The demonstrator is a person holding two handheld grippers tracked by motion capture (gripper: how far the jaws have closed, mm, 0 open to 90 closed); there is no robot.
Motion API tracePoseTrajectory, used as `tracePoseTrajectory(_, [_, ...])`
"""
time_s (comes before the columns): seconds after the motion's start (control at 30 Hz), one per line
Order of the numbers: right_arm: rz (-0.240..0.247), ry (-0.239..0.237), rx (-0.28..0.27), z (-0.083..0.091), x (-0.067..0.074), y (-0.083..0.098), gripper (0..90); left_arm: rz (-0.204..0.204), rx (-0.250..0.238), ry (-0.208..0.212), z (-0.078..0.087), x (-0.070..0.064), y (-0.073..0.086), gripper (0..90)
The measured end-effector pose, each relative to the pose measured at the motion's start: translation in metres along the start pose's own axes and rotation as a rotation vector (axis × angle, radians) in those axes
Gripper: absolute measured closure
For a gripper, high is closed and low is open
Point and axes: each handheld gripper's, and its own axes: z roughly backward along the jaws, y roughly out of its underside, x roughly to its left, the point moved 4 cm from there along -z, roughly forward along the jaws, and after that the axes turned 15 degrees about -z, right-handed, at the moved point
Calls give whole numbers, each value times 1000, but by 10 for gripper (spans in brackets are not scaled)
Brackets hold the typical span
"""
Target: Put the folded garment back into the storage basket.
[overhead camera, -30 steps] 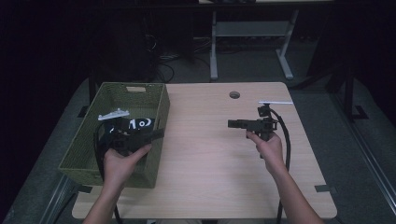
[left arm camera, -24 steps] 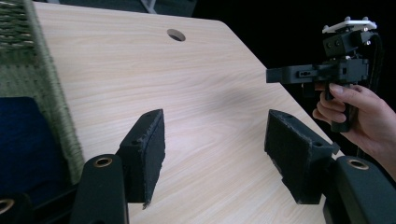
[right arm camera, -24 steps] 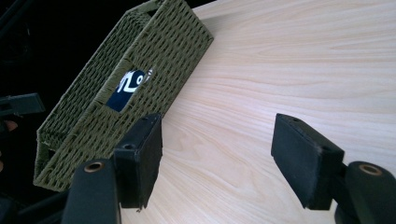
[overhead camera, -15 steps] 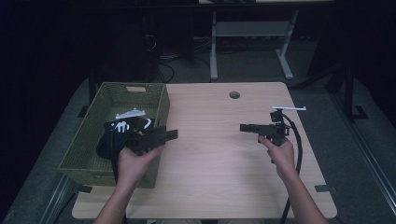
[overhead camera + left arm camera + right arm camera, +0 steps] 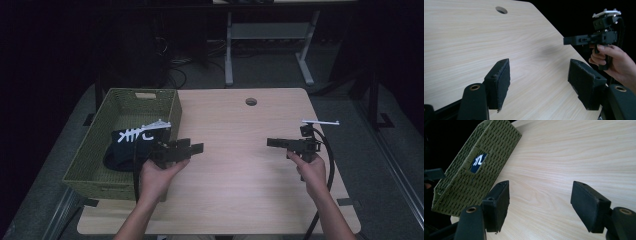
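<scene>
I'm holding my left gripper (image 5: 192, 148) just off the basket's (image 5: 95, 150) right wall, out over the table (image 5: 240, 190), jaws pointing away from the basket toward the middle of the wood. Its jaws have just been opening and now stand wide apart; in the left gripper view there's bare wood between the pads (image 5: 499, 82), nothing held. My left hand (image 5: 155, 175) wraps the handle right beside the basket's near right corner.

My right gripper (image 5: 272, 142) sits well apart from the basket, far across the table near its right edge, jaws aimed back toward the basket. Those jaws are spread too, and have been easing open a touch; in the right gripper view only the tabletop shows between the pads (image 5: 499, 200), so that one's released as well. My right hand (image 5: 310, 167) grips it from below, cable trailing down behind it. From the left gripper view I can see that same right gripper (image 5: 569, 40) hovering level above the table's far edge.

The dark garment (image 5: 125, 147) with the white print lies inside the basket, against its right wall, bunched toward the near half. Through the handle slot in the basket's side (image 5: 479, 160), the right gripper view catches a patch of that white-on-dark print. The basket itself sits on the table's left side, its far rim toward the round hole (image 5: 251, 101) in the tabletop.
</scene>
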Motion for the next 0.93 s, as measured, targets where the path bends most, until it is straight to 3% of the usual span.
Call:
tracePoseTrajectory(0.67, [-52,24,-16,27,-37,16,300,13,27,46,-39,-14,14,328])
tracePoseTrajectory(0.93, [-60,44,-17,36,-52,24,299,27,46,57,-54,-16,27,325])
